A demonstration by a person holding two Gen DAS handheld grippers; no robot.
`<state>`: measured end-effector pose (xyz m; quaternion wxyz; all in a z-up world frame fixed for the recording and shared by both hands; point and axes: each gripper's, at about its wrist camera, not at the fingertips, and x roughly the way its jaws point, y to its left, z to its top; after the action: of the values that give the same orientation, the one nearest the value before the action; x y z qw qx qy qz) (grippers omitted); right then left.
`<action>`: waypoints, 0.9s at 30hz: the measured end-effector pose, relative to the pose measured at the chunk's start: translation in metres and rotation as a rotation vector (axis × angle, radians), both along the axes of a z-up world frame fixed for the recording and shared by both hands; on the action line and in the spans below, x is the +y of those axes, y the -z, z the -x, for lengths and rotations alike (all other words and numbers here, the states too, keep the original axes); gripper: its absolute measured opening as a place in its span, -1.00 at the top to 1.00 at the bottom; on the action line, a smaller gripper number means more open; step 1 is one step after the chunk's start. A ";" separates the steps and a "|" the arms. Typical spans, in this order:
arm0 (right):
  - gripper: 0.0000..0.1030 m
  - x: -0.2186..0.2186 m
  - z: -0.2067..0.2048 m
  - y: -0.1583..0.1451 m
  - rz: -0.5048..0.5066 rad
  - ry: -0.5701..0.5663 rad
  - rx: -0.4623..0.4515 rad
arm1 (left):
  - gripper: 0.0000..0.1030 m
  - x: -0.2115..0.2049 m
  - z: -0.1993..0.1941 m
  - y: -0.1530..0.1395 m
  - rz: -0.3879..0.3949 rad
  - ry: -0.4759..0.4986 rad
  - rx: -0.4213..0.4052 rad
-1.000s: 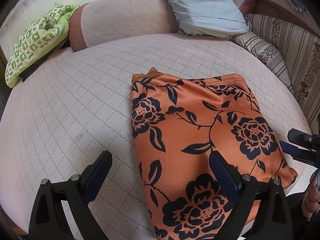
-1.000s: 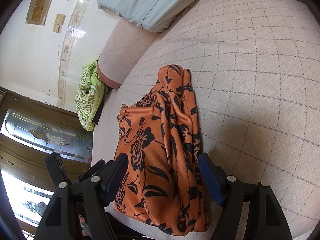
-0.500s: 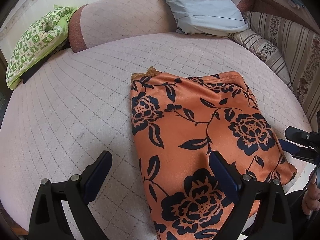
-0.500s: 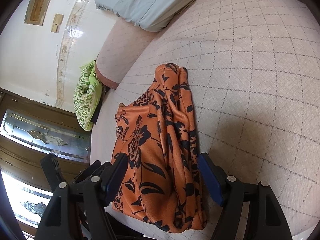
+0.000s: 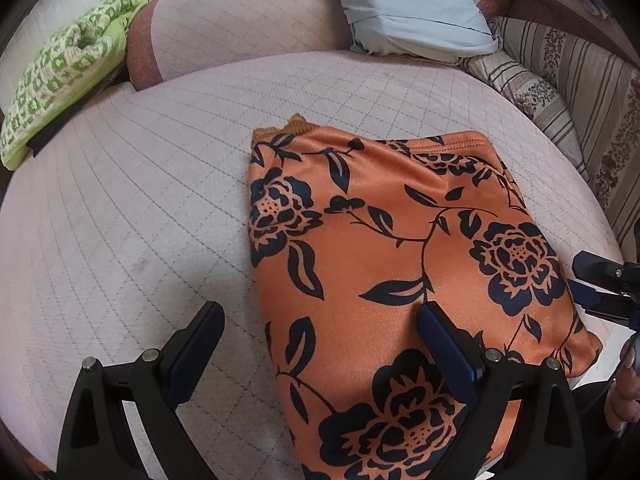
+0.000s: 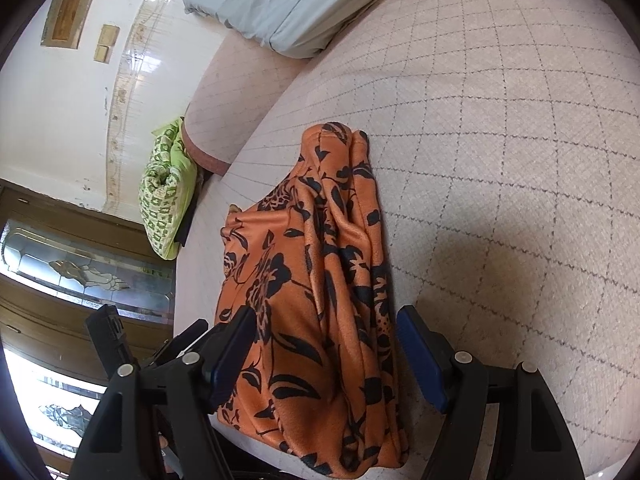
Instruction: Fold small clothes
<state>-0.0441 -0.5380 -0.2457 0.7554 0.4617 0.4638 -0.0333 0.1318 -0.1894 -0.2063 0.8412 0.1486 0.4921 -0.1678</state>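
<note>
Two open claws, left claw (image 5: 320, 344) view: flat floral cloth (image 5: 400, 240); right claw (image 6: 326, 344) view: bunched folds, green cloth (image 6: 164, 208), no writing.

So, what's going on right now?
Left gripper and right gripper: jaws open, empty. Orange floral-print garment lies folded on quilted pink cushion. Nothing in the way.

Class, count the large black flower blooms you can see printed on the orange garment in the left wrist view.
3 on the orange floral garment: left edge, right side, bottom centre. Folds may hide more.
</note>
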 end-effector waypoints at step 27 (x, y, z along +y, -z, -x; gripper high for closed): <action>-0.32 0.036 -0.045 0.025 0.011 -0.185 0.051 | -0.66 0.018 -0.028 0.031 0.299 0.045 0.267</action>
<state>0.0007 -0.5019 -0.2707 0.7457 0.4118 0.5233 0.0222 0.1593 -0.1719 -0.2375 0.7770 0.0092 0.5656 -0.2761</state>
